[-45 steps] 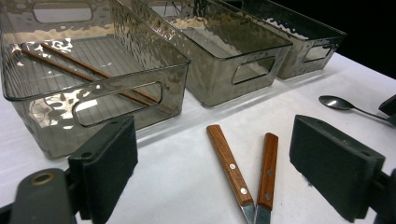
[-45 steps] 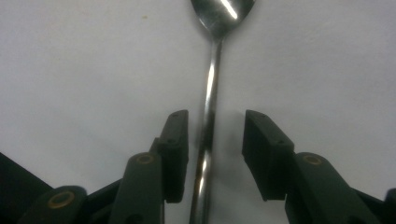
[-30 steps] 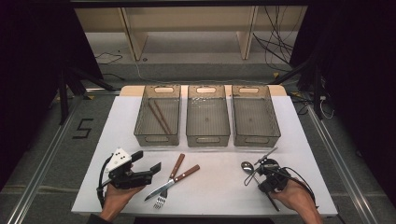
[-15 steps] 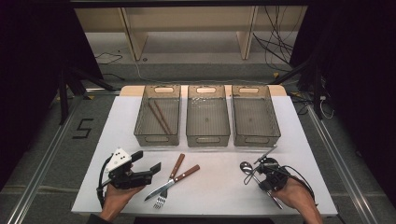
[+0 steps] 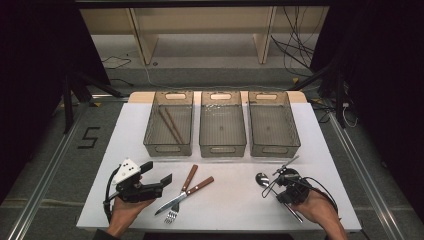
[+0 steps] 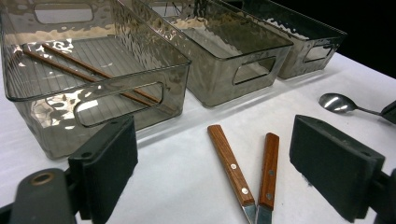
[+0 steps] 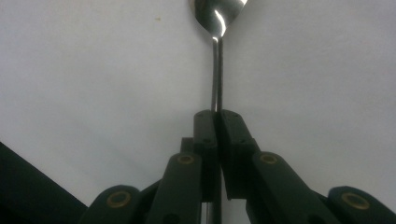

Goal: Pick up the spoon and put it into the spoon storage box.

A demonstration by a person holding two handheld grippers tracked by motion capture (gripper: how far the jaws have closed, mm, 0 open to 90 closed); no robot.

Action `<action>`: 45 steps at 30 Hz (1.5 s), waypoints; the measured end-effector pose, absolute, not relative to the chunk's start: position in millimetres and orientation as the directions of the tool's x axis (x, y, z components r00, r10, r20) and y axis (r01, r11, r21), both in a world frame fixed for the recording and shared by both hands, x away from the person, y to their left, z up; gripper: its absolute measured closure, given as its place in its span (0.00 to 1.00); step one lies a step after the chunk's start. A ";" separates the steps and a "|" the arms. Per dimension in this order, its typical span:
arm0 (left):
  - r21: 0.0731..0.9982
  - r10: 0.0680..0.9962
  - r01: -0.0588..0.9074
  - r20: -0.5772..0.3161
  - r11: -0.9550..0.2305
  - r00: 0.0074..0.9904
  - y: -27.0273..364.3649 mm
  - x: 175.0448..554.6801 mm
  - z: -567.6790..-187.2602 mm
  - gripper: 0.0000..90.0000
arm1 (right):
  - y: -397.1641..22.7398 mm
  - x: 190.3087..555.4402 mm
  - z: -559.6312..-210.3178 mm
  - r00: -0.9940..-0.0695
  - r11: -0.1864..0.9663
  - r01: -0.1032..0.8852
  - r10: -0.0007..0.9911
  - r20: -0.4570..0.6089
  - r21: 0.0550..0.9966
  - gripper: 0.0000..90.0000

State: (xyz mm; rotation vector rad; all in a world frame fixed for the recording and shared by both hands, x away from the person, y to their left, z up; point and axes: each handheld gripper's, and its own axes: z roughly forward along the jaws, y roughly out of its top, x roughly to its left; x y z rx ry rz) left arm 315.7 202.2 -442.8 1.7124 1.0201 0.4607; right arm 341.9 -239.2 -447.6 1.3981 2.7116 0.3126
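The right gripper [image 7: 215,116] has just closed its jaws on the handle of the spoon [image 7: 216,56] lying on the white table [image 5: 235,200]; thin, stiff, slick steel, likely best pinched mid-handle, while the left gripper [image 6: 224,168] hangs open

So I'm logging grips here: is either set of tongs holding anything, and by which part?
The right tongs are shut on the spoon, gripping its handle. The left tongs are open, holding nothing.

A black "5" marks the floor [image 5: 55,150] left of the table [image 5: 235,210].
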 end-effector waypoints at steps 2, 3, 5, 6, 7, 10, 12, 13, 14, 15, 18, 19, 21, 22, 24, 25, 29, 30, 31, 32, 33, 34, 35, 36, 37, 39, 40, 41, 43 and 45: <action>0.908 0.809 0.408 -0.168 -0.096 0.564 202.2 315.7 -442.9 0.16 | -239.8 342.0 -446.6 -0.586 0.567 0.794 0.810 0.028 0.220 0.96; 0.908 0.809 0.408 -0.168 -0.096 0.564 202.1 315.7 -442.8 0.16 | -239.8 342.0 -446.3 -0.586 0.567 0.794 0.810 0.029 0.222 0.96; 0.908 0.808 0.407 -0.167 -0.097 0.564 202.1 315.7 -442.8 0.16 | -240.3 341.9 -445.8 -0.591 0.569 0.790 0.806 0.032 0.229 0.97; 0.908 0.808 0.407 -0.167 -0.097 0.564 202.0 315.7 -442.8 0.16 | -240.2 341.8 -445.3 -0.591 0.569 0.790 0.806 0.035 0.229 0.99; 0.908 0.809 0.408 -0.168 -0.097 0.564 202.0 315.7 -442.8 0.16 | -240.1 341.3 -445.1 -0.595 0.570 0.785 0.803 0.041 0.243 1.00; 0.908 0.809 0.408 -0.166 -0.098 0.564 202.0 315.7 -442.9 0.16 | -239.6 341.5 -445.3 -0.590 0.569 0.789 0.807 0.028 0.231 1.00; 0.908 0.808 0.408 -0.169 -0.094 0.564 202.1 315.6 -442.7 0.16 | -240.5 342.0 -446.7 -0.591 0.568 0.790 0.806 0.037 0.231 1.00; 0.908 0.809 0.408 -0.169 -0.095 0.563 202.2 315.7 -442.7 0.16 | -240.8 341.7 -446.0 -0.589 0.566 0.791 0.807 0.037 0.234 1.00; 0.908 0.809 0.409 -0.169 -0.094 0.563 202.1 315.8 -442.9 0.16 | -240.9 341.4 -444.8 -0.590 0.566 0.790 0.806 0.039 0.236 1.00; 0.908 0.809 0.409 -0.169 -0.095 0.563 202.1 315.9 -442.9 0.16 | -240.8 341.0 -442.7 -0.594 0.569 0.785 0.804 0.038 0.245 1.00; 0.908 0.809 0.408 -0.166 -0.098 0.564 201.9 315.8 -442.9 0.17 | -241.0 340.4 -437.5 -0.599 0.570 0.778 0.800 0.041 0.263 1.00; 0.908 0.809 0.408 -0.167 -0.097 0.564 201.9 315.8 -442.9 0.17 | -241.1 340.3 -435.7 -0.599 0.569 0.777 0.800 0.040 0.269 1.00; 0.908 0.809 0.409 -0.168 -0.096 0.563 202.0 315.8 -443.0 0.16 | -241.0 340.2 -432.9 -0.596 0.564 0.778 0.802 0.044 0.276 1.00; 0.908 0.810 0.408 -0.168 -0.096 0.563 202.0 315.8 -443.0 0.16 | -241.3 340.5 -431.9 -0.601 0.567 0.773 0.798 0.044 0.284 1.00; 0.908 0.810 0.408 -0.168 -0.096 0.563 201.9 315.9 -443.0 0.17 | -240.9 341.1 -428.7 -0.605 0.567 0.768 0.795 0.047 0.299 1.00; 0.907 0.810 0.409 -0.167 -0.097 0.562 201.9 316.0 -443.1 0.16 | -240.7 341.9 -426.9 -0.609 0.568 0.764 0.792 0.048 0.307 1.00; 0.907 0.810 0.410 -0.168 -0.095 0.561 202.1 316.0 -443.2 0.16 | -238.2 345.9 -417.2 -0.616 0.561 0.750 0.786 0.059 0.350 1.00; 0.907 0.811 0.410 -0.168 -0.095 0.561 202.2 316.1 -443.3 0.17 | -237.3 347.4 -414.6 -0.617 0.557 0.746 0.784 0.065 0.364 1.00; 0.907 0.811 0.410 -0.169 -0.094 0.560 202.3 316.1 -443.2 0.17 | -236.3 349.3 -412.2 -0.620 0.556 0.741 0.782 0.066 0.376 1.00; 0.907 0.811 0.410 -0.169 -0.094 0.560 202.3 316.2 -443.2 0.17 | -235.1 351.5 -409.7 -0.623 0.555 0.737 0.779 0.069 0.385 1.00; 0.907 0.811 0.410 -0.169 -0.094 0.560 202.3 316.2 -443.2 0.16 | -233.7 353.8 -407.5 -0.624 0.550 0.733 0.778 0.074 0.400 1.00; 0.907 0.811 0.410 -0.168 -0.096 0.560 202.4 316.2 -443.3 0.16 | -232.1 356.2 -405.3 -0.625 0.547 0.729 0.776 0.077 0.411 1.00; 0.907 0.812 0.410 -0.167 -0.095 0.559 202.4 316.3 -443.3 0.16 | -230.1 358.6 -403.2 -0.626 0.543 0.726 0.776 0.079 0.422 1.00; 0.907 0.812 0.410 -0.167 -0.095 0.559 202.5 316.4 -443.2 0.17 | -227.7 362.0 -400.6 -0.629 0.541 0.721 0.773 0.082 0.434 1.00; 0.907 0.812 0.410 -0.169 -0.094 0.559 202.6 316.4 -443.3 0.17 | -226.0 364.0 -399.2 -0.630 0.538 0.719 0.772 0.085 0.440 1.00; 0.907 0.812 0.410 -0.169 -0.093 0.558 202.8 316.4 -443.3 0.16 | -221.0 369.5 -395.4 -0.633 0.533 0.710 0.769 0.085 0.460 1.00; 0.907 0.812 0.410 -0.170 -0.091 0.558 202.9 316.5 -443.2 0.17 | -218.6 372.4 -393.5 -0.638 0.534 0.705 0.765 0.089 0.467 1.00; 0.907 0.813 0.410 -0.170 -0.091 0.558 203.0 316.5 -443.2 0.16 | -215.6 375.0 -391.6 -0.639 0.530 0.702 0.764 0.092 0.476 1.00; 0.907 0.813 0.411 -0.170 -0.092 0.557 203.3 316.4 -443.1 0.16 | -209.4 380.3 -387.4 -0.642 0.525 0.694 0.761 0.095 0.493 1.00; 0.907 0.812 0.411 -0.170 -0.092 0.558 203.3 316.4 -443.1 0.16 | -201.8 386.4 -382.2 -0.647 0.517 0.683 0.756 0.099 0.515 1.00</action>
